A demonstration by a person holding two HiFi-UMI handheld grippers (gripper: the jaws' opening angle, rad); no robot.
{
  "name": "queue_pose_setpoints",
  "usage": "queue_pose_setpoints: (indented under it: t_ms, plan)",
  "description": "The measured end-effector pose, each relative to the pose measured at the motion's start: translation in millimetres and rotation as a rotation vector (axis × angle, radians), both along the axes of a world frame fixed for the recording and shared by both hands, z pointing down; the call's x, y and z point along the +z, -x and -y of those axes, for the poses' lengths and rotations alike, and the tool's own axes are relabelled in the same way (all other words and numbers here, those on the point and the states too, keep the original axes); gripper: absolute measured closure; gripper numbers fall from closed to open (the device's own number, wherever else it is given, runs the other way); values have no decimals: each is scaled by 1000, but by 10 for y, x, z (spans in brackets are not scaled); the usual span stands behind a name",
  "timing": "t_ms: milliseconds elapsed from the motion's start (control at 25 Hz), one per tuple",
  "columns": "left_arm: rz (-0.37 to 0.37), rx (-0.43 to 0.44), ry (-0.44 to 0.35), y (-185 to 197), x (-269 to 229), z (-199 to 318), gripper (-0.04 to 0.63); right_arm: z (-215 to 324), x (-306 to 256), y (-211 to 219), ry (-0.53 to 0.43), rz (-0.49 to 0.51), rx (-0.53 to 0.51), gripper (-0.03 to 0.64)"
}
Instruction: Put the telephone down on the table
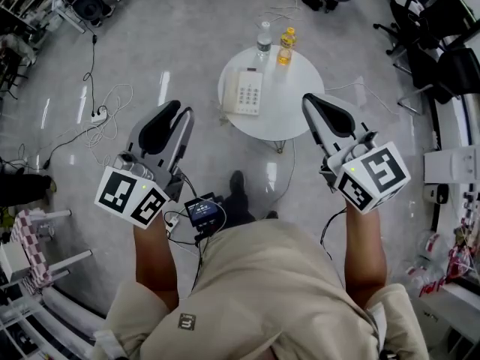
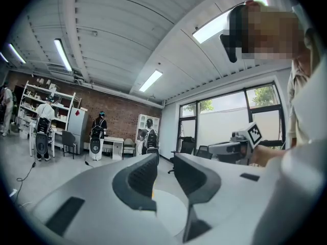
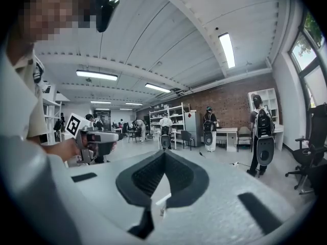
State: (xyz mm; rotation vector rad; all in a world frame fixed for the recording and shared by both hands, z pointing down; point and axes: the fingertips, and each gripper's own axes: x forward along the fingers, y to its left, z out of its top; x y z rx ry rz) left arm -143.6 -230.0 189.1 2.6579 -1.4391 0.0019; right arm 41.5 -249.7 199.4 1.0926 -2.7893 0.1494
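Round white desk (image 1: pixel 296 118) on a glossy grey floor (image 1: pixel 172 43) strewn with cables. The telephone (image 1: pixel 245 92) lies flat on it, with a clear bottle (image 1: pixel 263 42) and an orange bottle (image 1: pixel 285 47) just behind. The left gripper (image 1: pixel 180 111) and right gripper (image 1: pixel 309 100) hover short of the desk. I read both sets of fingers as closed and empty (the left shows a slit). Only the gripper views give me the brick wall (image 3: pixel 230 103), shelves (image 3: pixel 173 117) and people (image 3: pixel 263 131).

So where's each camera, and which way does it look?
Head view: on the person's head, facing steeply down at the telephone on the round table; forearms, left gripper, right gripper show.
Left gripper view: on the left gripper, facing along its fingers; a shirt shows.
Right gripper view: on the right gripper, facing along its fingers; the shirt shows.
Shared: each gripper view catches the other gripper.
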Motion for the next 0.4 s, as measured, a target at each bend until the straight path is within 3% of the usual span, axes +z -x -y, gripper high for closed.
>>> queue_pose_setpoints:
  t_ms: [400]
  plan:
    - [-5, -19, 34, -143, 97, -448, 499, -453, 8, -288, 10, -15, 0, 627]
